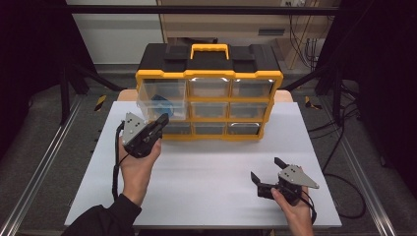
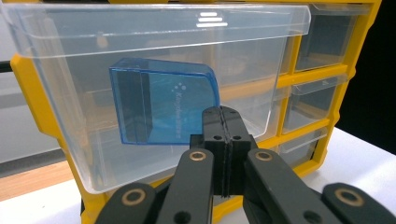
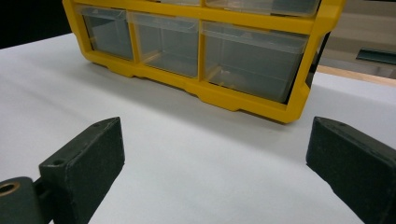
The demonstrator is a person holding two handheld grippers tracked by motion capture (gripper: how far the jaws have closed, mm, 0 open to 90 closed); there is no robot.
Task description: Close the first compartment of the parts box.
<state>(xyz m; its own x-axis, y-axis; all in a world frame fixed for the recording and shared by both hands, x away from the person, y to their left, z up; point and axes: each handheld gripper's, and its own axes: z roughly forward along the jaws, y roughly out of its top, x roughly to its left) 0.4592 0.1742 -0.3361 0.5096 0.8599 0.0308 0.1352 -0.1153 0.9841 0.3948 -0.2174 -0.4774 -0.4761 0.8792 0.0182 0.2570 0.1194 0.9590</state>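
My left gripper [image 2: 223,122] has its jaws pressed together, empty, at the front wall of the pulled-out drawer [image 2: 154,46]. The blue box [image 2: 163,105] stands just beyond my fingertips, upright. My right gripper [image 1: 268,176] idles wide open, well apart.

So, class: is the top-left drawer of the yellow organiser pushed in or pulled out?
Pulled out: the clear drawer juts forward of the organiser's yellow frame, with a blue box inside.
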